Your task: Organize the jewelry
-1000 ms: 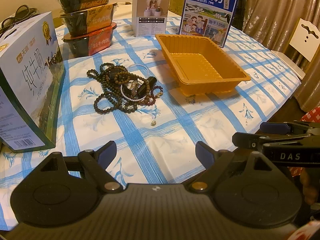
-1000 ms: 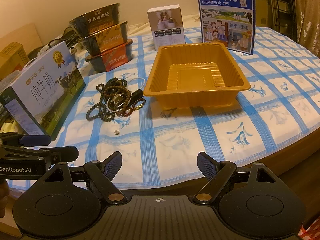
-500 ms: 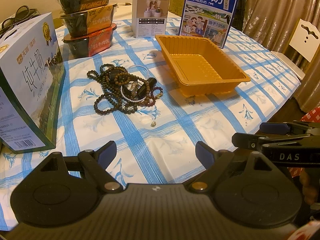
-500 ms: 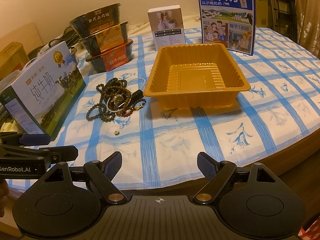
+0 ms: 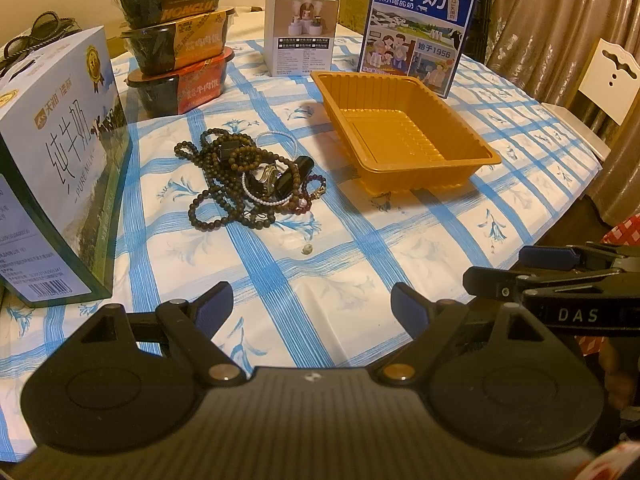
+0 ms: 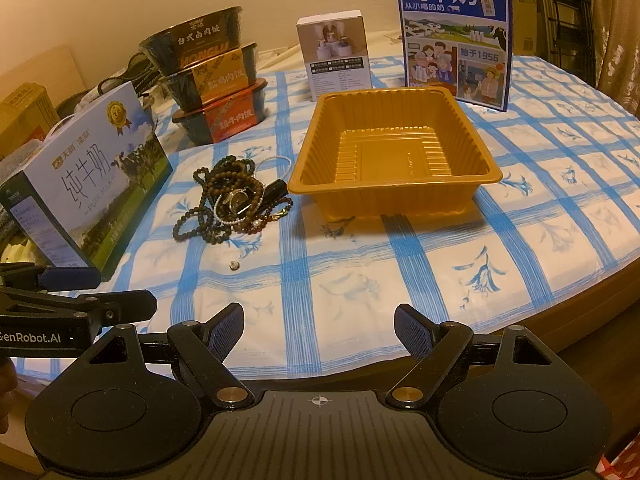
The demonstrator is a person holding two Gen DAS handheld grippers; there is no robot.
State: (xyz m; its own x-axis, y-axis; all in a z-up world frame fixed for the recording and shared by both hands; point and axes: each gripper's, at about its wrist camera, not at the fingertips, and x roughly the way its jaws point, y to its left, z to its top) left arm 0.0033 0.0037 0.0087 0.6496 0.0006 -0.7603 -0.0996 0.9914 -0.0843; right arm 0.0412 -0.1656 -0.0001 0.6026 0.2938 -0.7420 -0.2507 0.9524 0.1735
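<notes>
Nothing moved: blue-checked tablecloth (image 6: 520, 208), curtains (image 5: 560, 20) behind.

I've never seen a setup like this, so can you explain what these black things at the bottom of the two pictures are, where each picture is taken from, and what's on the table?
They are two handheld grippers, one in each of a person's hands, each with a camera looking forward along its two fingers. One picture comes from the left gripper, the other from the right gripper. Each view also catches the other gripper at its edge. Both are open and hold nothing.

On the blue-checked tablecloth lies a tangled jewelry pile of bead strands, with one loose bead in front of it. Beside the pile sits an empty orange tray, likely where the jewelry goes. Around them are a milk carton, stacked meal bowls, a small white box and a blue milk box.
</notes>
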